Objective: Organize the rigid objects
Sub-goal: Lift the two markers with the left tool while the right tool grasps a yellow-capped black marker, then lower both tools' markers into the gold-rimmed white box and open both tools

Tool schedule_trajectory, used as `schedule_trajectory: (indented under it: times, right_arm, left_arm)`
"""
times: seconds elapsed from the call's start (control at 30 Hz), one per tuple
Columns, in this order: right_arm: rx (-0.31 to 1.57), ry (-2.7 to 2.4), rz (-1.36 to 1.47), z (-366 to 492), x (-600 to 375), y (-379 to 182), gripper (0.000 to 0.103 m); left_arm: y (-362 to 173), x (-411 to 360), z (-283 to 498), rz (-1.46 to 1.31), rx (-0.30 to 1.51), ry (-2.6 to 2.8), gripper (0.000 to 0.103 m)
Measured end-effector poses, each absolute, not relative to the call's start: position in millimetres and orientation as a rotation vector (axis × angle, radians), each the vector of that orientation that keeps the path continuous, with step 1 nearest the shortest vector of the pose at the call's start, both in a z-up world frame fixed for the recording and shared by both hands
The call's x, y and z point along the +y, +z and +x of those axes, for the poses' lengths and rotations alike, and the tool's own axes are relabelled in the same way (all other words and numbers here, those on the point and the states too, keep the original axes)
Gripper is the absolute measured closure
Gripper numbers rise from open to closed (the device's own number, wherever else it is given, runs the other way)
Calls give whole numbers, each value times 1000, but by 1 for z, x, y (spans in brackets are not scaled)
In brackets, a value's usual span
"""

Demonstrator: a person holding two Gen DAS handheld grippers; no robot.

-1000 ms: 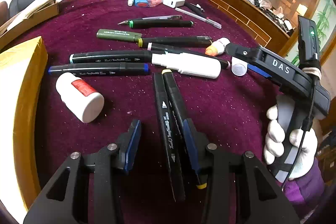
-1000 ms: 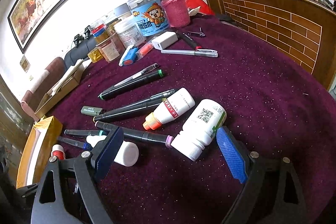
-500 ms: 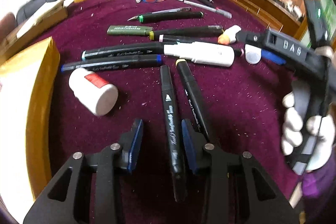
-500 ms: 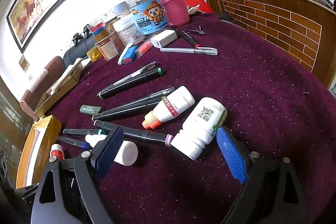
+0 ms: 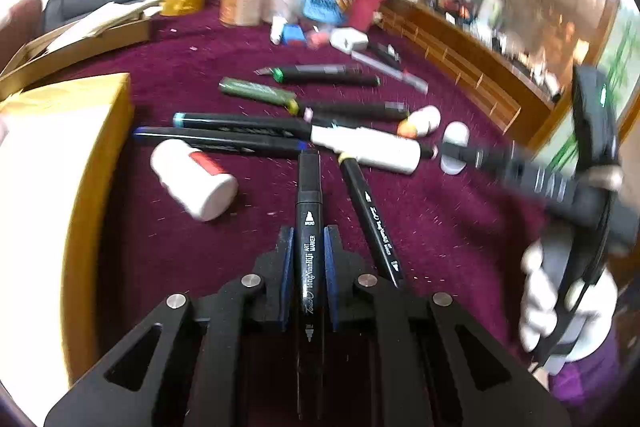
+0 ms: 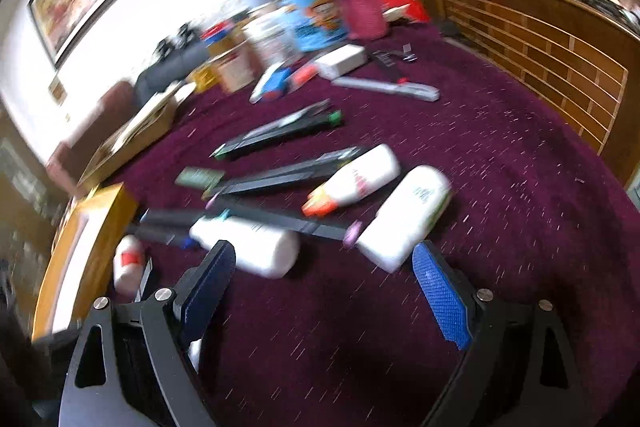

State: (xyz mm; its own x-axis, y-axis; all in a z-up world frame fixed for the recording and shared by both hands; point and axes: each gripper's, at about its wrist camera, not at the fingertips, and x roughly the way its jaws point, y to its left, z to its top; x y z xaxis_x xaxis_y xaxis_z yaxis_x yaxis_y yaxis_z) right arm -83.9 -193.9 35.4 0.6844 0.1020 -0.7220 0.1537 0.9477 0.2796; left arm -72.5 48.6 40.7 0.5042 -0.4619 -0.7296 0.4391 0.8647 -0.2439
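Two hand-held grippers observed. Left hand-held gripper (image 5: pixel 307 251) is clenched on a black art marker (image 5: pixel 308 211) lying lengthwise between its pads, near edge of purple desk (image 5: pixel 440 227). Right hand-held gripper (image 6: pixel 324 291) is spread wide, unloaded, a white bottle (image 6: pixel 404 217) just beyond its right pad; remaining markers lie farther off
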Motion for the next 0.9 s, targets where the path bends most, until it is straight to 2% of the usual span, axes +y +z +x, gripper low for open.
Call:
schedule_trajectory:
  times: [0.2, 0.27, 0.3, 0.4, 0.43, 0.47, 0.5, 0.53, 0.7, 0.9]
  right_arm:
    - [945, 48, 79, -81, -119, 25, 19]
    - [980, 40, 15, -75, -101, 15, 29]
    - [1000, 35, 2, -73, -95, 10, 38]
    - [1001, 2, -8, -71, -90, 7, 46]
    - [1000, 5, -4, -73, -88, 7, 58]
    - [998, 10, 1, -74, -85, 8, 65]
    - [997, 7, -6, -74, -83, 9, 84]
    - [1001, 9, -12, -75, -80, 10, 90]
    - [1001, 66, 106, -82, -85, 22, 90]
    - [938, 225, 254, -79, -78, 69, 90]
  left_arm:
    - [62, 92, -85, -177, 847, -552, 91]
    - [67, 101, -90, -189, 835, -554, 91]
    - [69, 106, -93, -194, 826, -549, 91]
    - [77, 122, -100, -201, 798, -527, 91]
    - [80, 128, -102, -211, 790, -520, 91]
    - [81, 132, -102, -218, 786, -516, 91]
    - [83, 138, -103, -229, 780, -511, 91]
    - [86, 145, -103, -242, 774, -507, 91]
    - [95, 176, -98, -283, 750, -491, 91]
    - [101, 203, -77, -304, 760, -465, 91]
